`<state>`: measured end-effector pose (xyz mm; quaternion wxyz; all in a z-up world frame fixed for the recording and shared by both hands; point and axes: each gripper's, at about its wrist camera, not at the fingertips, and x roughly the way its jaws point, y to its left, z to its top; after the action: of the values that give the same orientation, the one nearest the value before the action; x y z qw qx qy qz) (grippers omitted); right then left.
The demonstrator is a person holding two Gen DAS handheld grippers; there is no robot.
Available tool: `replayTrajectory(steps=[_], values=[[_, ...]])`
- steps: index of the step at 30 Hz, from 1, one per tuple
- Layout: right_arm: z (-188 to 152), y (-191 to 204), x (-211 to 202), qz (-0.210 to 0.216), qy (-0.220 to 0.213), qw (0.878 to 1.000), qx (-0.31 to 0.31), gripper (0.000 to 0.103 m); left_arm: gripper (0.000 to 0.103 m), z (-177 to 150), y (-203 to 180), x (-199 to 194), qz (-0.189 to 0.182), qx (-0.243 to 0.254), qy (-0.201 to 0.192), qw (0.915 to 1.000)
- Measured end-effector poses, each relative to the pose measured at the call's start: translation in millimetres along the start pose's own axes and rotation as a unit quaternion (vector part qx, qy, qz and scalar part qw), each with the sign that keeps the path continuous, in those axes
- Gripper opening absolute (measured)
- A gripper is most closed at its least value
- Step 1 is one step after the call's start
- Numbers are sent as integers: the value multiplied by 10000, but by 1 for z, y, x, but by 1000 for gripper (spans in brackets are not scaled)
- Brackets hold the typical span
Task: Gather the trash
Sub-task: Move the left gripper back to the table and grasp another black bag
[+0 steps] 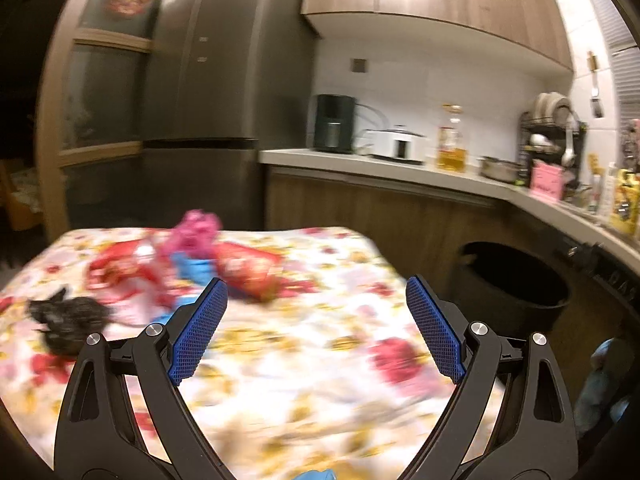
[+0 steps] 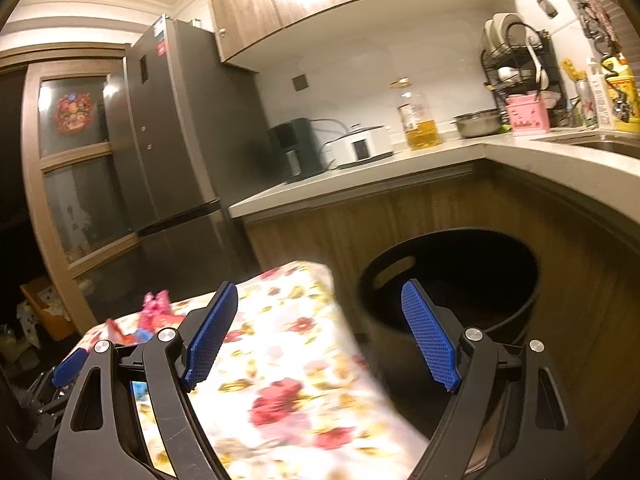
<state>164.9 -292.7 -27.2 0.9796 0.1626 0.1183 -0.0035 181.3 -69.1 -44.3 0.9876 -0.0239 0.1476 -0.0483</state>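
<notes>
Trash lies at the far end of a table with a floral cloth [image 1: 320,360]: two red snack wrappers [image 1: 248,272] [image 1: 120,268], a crumpled pink piece [image 1: 196,232], a blue scrap [image 1: 192,268] and a crumpled black bag [image 1: 68,316]. My left gripper [image 1: 316,284] hangs open over the cloth, short of the pile, with nothing between its fingers. A round black bin [image 2: 452,280] stands on the floor right of the table. My right gripper [image 2: 320,286] is open and holds nothing, straddling the table's corner [image 2: 312,276] and the bin's near rim. The pink piece [image 2: 154,304] shows at far left.
An L-shaped kitchen counter [image 1: 360,162] runs behind and to the right of the bin, carrying an oil bottle [image 2: 418,120], appliances, a pot and a dish rack. A tall grey fridge [image 1: 224,80] and a wooden glass door stand behind the table. Motion blurs both views.
</notes>
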Motion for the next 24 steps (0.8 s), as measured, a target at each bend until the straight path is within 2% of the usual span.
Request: replayTrajectory(steps=[7,11,16,24], values=[[-16,53,9,489,222,9983,-237,82,89,-12,83,-14,1115,-249,72,9934],[-25,79,10,746,295,9961,-365,82,89,-16,121,-23,1521,-519,116,9869],[-37,109,16,981,424,9928,-539,82,89,-19,147,-33,1822,-648,116,9811],[-48,145,28,1218,536,9882,-762,82,89,-22,173,-30,2076,-737,221,9752]])
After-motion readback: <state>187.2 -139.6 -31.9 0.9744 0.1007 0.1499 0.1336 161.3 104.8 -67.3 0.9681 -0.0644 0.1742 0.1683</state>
